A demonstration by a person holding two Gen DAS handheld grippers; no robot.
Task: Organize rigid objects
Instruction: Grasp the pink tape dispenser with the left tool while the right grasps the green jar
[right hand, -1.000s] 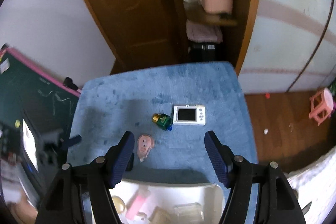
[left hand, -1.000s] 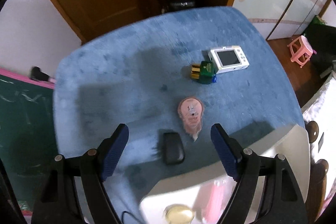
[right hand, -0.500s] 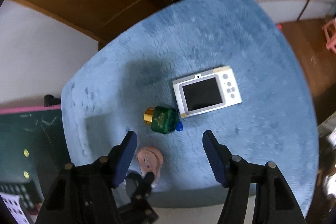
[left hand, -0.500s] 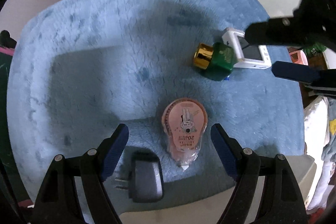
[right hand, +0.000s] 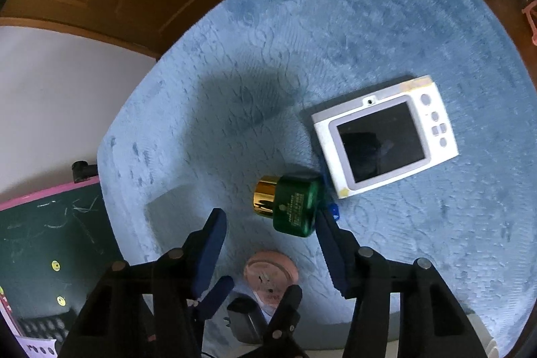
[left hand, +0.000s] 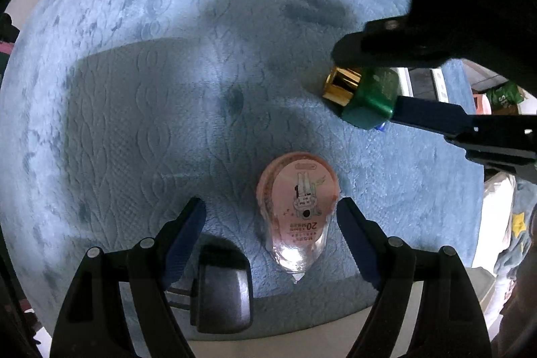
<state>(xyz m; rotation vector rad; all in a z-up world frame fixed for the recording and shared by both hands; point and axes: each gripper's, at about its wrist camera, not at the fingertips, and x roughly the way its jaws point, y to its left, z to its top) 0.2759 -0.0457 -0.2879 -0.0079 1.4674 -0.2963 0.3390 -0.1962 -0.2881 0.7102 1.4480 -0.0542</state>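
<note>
**A:** so where was the green bottle (right hand: 295, 205) sitting?

**B:** It was seen lying on its side on the blue surface (right hand: 369, 22), gold cap pointed left, tucked against the white camera (right hand: 386, 133). The right gripper (right hand: 268, 230) was spread wide around it, nothing clamped yet.

**A:** and the left one?

**B:** The left gripper (left hand: 270, 220) was held apart too, the pink tape dispenser (left hand: 298, 207) lying lengthwise between its fingers.

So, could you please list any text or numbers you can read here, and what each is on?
"20": printed upside down on the pink correction tape dispenser; the small print beside it is unreadable.
Green bottle: gold label print, too small to read.
White camera: no legible text.
</note>
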